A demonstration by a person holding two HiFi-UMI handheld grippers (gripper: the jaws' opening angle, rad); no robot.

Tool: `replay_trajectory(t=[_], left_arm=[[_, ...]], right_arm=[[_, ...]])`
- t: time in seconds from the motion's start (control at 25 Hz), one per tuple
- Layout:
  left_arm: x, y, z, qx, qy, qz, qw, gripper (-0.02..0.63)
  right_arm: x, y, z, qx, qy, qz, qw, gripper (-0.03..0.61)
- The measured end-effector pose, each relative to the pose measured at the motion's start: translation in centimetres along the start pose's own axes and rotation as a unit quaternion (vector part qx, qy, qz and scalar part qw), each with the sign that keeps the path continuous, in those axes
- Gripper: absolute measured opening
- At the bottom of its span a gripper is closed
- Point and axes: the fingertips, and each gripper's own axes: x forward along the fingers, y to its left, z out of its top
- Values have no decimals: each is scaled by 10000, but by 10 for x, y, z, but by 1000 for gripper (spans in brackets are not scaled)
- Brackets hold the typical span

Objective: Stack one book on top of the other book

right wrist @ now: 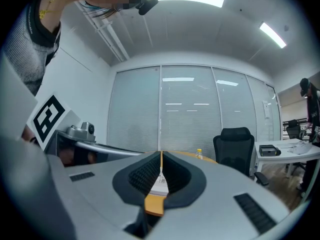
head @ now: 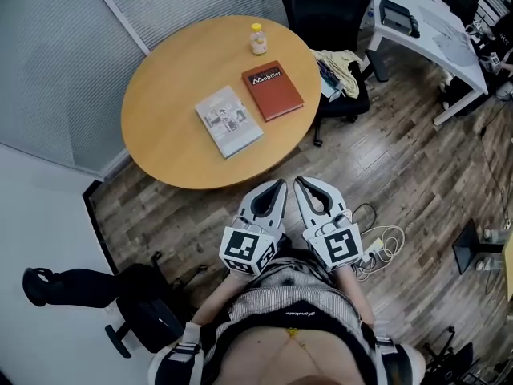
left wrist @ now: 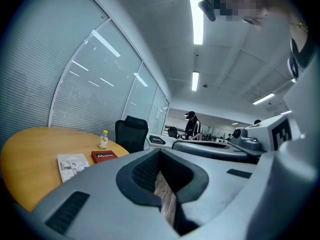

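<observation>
On the round wooden table (head: 160, 119) two books lie side by side: a grey-white book (head: 228, 120) on the left and a red book (head: 272, 90) to its right. The left gripper view shows the same pair, grey-white book (left wrist: 71, 166) and red book (left wrist: 104, 156). My left gripper (head: 279, 185) and right gripper (head: 299, 183) are held close to my body, off the table's near edge, side by side. Both are shut with nothing between the jaws. A sliver of the grey-white book (right wrist: 160, 182) shows past the right jaws.
A small yellow-capped bottle (head: 257, 39) stands at the table's far edge. A black office chair (head: 321, 10) with a bag sits at the table's right. A white desk (head: 433, 30) is at the far right, cables (head: 377, 247) lie on the floor, and a person stands far off.
</observation>
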Motion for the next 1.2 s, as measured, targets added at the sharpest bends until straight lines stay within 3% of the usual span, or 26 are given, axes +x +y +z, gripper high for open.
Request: replay_trajectory(t=[0.76, 1.2], left_arm=[[-4, 51, 7, -112, -48, 207, 9997, 21], [62, 80, 29, -75, -104, 361, 9993, 21]], right_arm=[[46, 16, -5, -67, 104, 172, 9998, 26], [95, -42, 5, -125, -9, 357, 9993, 26]])
